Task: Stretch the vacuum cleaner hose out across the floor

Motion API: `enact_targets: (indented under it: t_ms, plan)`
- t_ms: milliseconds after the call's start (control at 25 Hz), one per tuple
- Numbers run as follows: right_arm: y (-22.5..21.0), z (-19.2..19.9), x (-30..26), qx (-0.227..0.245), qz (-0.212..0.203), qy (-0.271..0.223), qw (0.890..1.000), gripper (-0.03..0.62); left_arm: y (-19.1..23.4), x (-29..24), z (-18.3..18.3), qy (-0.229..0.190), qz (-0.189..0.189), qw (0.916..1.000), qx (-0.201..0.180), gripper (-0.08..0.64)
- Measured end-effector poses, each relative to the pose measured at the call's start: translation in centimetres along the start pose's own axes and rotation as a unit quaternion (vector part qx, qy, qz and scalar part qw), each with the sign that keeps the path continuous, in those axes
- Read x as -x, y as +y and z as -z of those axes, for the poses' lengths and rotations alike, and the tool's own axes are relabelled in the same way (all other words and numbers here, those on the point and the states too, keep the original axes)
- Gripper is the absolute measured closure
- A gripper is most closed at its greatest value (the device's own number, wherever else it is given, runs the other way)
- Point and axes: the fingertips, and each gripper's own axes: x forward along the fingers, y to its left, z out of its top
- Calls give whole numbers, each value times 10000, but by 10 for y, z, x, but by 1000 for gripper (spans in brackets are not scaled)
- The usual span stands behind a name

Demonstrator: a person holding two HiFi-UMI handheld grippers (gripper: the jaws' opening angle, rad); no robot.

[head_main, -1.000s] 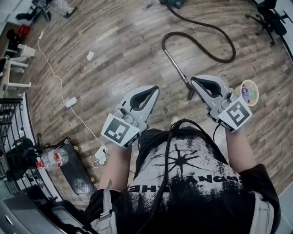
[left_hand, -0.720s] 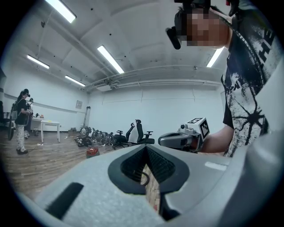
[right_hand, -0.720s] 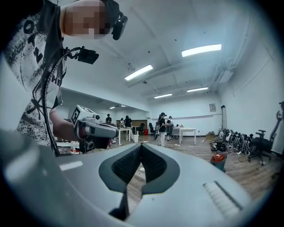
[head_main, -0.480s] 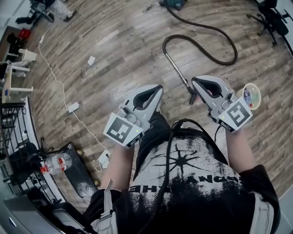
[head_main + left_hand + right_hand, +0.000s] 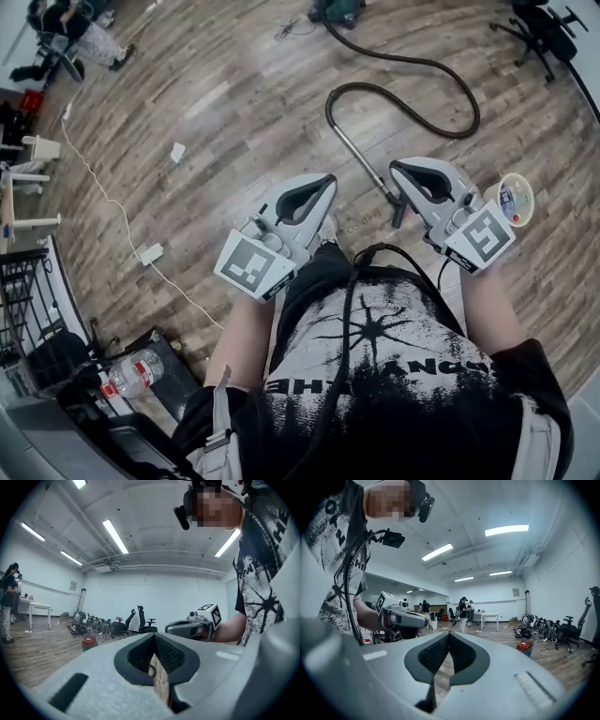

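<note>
**Both grippers clenched and empty; hose lying looped on the floor**

In the head view, the left gripper (image 5: 319, 186) and the right gripper (image 5: 401, 172) are held side by side in front of the person's torso, well apart, both pointed away from the body over the wooden floor (image 5: 234, 103). In the left gripper view the jaws are seen pressed together with nothing between them; only floor shows through the gap behind the pads. The same is seen in the right gripper view: jaws clenched, nothing grasped.

The vacuum cleaner hose (image 5: 422, 64) is found on the far right part of the floor. It is run from the vacuum cleaner body (image 5: 336, 9) at the far edge, swept right in a wide curve, then bent back left into a loop. A metal wand (image 5: 361, 161) is joined to the loop's end and is laid slanting towards the person; its near end is seen just beside the tip of the right gripper in the picture, but it is not gripped.

A small round cup (image 5: 514, 199) with coloured contents is seen by the right gripper's marker cube. An office chair (image 5: 544, 23) is stood at the far right corner. On the left side of the floor a white cable (image 5: 117, 211) is trailed to a white adapter (image 5: 150, 253), with a scrap of paper (image 5: 177, 152) further out. A water bottle (image 5: 131, 373) is laid at the near left corner.
</note>
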Motion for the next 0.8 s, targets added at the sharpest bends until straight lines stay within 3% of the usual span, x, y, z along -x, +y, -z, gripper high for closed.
enact_targets:
  t_ms: [440,800]
  plan:
    - [-46,-17,-107,85,494,126,9987,588,123,0,-5,-49,507,9987,21,560]
    - [-72,-19,-129,120,871,287,9957,588,159,-19,-10,-216,919,9954,183,560]
